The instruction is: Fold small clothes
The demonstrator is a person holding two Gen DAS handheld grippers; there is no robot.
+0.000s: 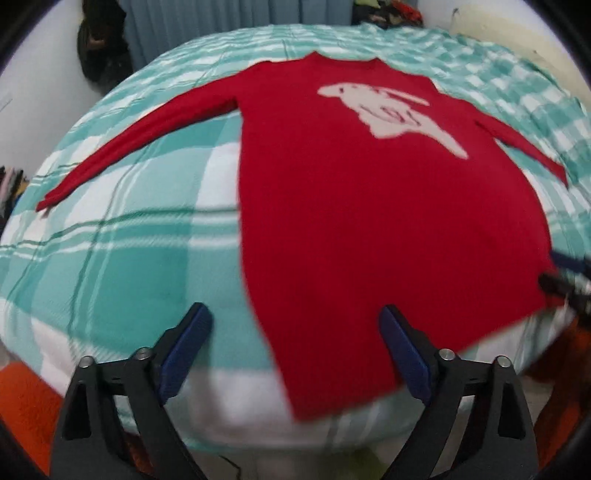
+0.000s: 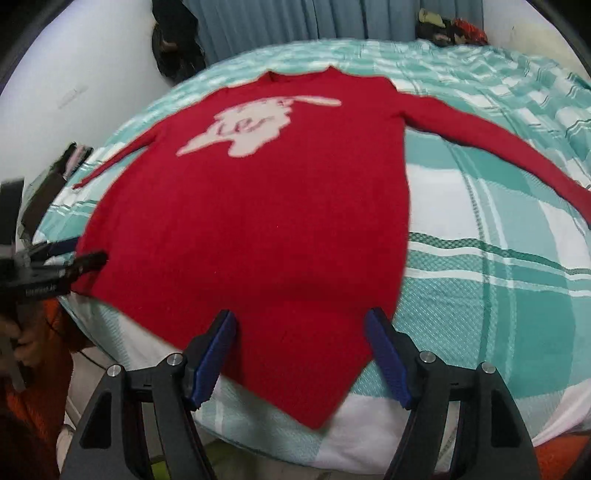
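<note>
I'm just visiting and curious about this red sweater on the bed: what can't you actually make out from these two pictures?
- White design on the red sweater: motion blur in both views makes its lettering unreadable.
- Right sleeve cuff: cut off by the right wrist view's edge.
- Sweater's hem: partly hidden behind each hand-held gripper's fingers.
- Dark pile beyond the bed: too small and blurred to identify.

The red sweater (image 2: pixel 258 229) is soft, fuzzy knit cloth with a matt nap and a paler woven-in motif (image 2: pixel 247 129). Under it the bed's teal-and-white checked cover (image 2: pixel 498 277) is thin woven cloth, finely textured. Each claw (image 1: pixel 295 350) (image 2: pixel 301 354) has matt black plastic arms, ridged blue pads and shiny metal pins.
</note>
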